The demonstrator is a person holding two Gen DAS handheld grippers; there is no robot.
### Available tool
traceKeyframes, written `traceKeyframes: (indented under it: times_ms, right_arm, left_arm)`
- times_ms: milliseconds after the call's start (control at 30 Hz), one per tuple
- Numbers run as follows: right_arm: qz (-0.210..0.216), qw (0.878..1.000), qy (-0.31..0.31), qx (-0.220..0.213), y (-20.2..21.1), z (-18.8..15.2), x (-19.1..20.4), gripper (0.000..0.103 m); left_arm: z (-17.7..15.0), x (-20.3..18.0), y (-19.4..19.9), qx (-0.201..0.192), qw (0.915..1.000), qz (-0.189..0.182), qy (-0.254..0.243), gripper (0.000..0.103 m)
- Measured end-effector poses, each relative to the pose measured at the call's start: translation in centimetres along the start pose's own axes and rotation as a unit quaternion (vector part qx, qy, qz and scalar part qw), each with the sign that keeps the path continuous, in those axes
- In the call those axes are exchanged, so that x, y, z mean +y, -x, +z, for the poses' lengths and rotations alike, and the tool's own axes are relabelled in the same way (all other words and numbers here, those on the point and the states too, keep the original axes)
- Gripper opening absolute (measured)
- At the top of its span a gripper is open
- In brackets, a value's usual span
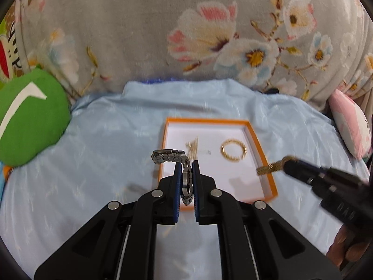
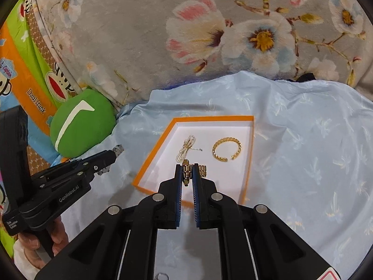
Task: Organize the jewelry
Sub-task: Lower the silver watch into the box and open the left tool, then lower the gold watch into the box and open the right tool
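Note:
An orange-rimmed white tray (image 1: pixel 250 129) (image 2: pixel 149 163) lies on the light blue cloth. In it are a gold open bangle (image 1: pixel 233 150) (image 2: pixel 226 149) and a pearl chain (image 2: pixel 186 148) (image 1: pixel 193 148). My left gripper (image 1: pixel 186 165) is shut on a silver link watch (image 1: pixel 173 157), held above the tray's near left corner; it also shows in the right wrist view (image 2: pixel 117 150). My right gripper (image 2: pixel 187 170) is shut on a gold link watch band (image 2: pixel 200 170), held over the tray's near part; it also shows in the left wrist view (image 1: pixel 270 168).
A green round cushion (image 1: pixel 30 116) (image 2: pixel 81 121) lies left of the tray. A grey floral blanket (image 1: pixel 163 35) rises behind the cloth. A pink pillow (image 1: pixel 349 126) sits at the right. A cartoon-print sheet (image 2: pixel 28 74) is at far left.

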State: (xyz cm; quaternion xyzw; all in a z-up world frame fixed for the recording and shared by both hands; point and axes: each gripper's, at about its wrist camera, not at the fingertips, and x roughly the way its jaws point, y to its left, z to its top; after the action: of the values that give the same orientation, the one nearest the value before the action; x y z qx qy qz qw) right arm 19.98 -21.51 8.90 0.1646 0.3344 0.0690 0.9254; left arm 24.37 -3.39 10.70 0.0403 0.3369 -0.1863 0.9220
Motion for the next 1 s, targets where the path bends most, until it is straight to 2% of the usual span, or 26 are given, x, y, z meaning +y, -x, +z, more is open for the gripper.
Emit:
traceKeyframes:
  times_ms: [100, 200, 300, 367, 433, 467, 533, 600, 767, 867, 1000]
  right_arm:
    - [0.014, 1.000, -0.021, 0.014, -3.1, 0.4, -0.8, 0.008]
    - [0.018, 0.998, -0.039, 0.040, -6.3, -0.2, -2.1, 0.008]
    - [-0.006, 0.998, -0.045, 0.053, -8.1, -1.4, -3.5, 0.010]
    - [-0.034, 0.998, -0.041, 0.034, -7.6, -1.9, -4.3, 0.015]
    - [-0.043, 0.998, -0.047, 0.016, -6.7, -2.1, -5.1, 0.019]
    - [-0.045, 0.998, -0.048, 0.008, -6.2, -2.1, -5.4, 0.019]
    - [-0.050, 0.998, -0.041, 0.001, -5.3, -2.1, -5.6, 0.019]
    - [-0.057, 0.998, -0.026, 0.002, -5.0, -2.2, -5.3, 0.019]
    - [-0.075, 0.997, 0.018, 0.011, -4.5, -3.8, -3.6, 0.018]
    - [-0.078, 0.996, 0.039, 0.014, -4.3, -4.8, -2.4, 0.018]
    - [-0.051, 0.997, 0.041, 0.032, -5.4, -4.3, -1.0, 0.018]
  left_arm:
    - [1.6, -0.3, -2.8, 0.002, 1.0000, 0.007, 0.005, 0.008]
    - [1.4, -0.8, -6.8, 0.028, 0.9995, 0.016, 0.009, 0.008]
    - [-0.2, -1.2, -10.9, 0.070, 0.9973, 0.018, 0.013, 0.008]
    - [-1.1, -1.2, -12.0, 0.079, 0.9965, 0.019, 0.019, 0.011]
    - [-1.2, -1.0, -11.9, 0.074, 0.9966, 0.020, 0.029, 0.030]
    - [-1.1, -0.6, -11.4, 0.066, 0.9969, 0.020, 0.037, 0.046]
    - [-0.7, 0.3, -10.1, 0.042, 0.9975, 0.017, 0.054, 0.054]
    - [-0.5, 1.3, -8.7, 0.029, 0.9974, 0.027, 0.060, 0.054]
    - [-1.6, 3.7, -6.3, 0.027, 0.9957, 0.063, 0.062, 0.054]
    - [-3.1, 4.6, -5.2, 0.034, 0.9953, 0.064, 0.065, 0.054]
    - [-5.0, 4.8, -4.3, 0.041, 0.9946, 0.070, 0.064, 0.054]
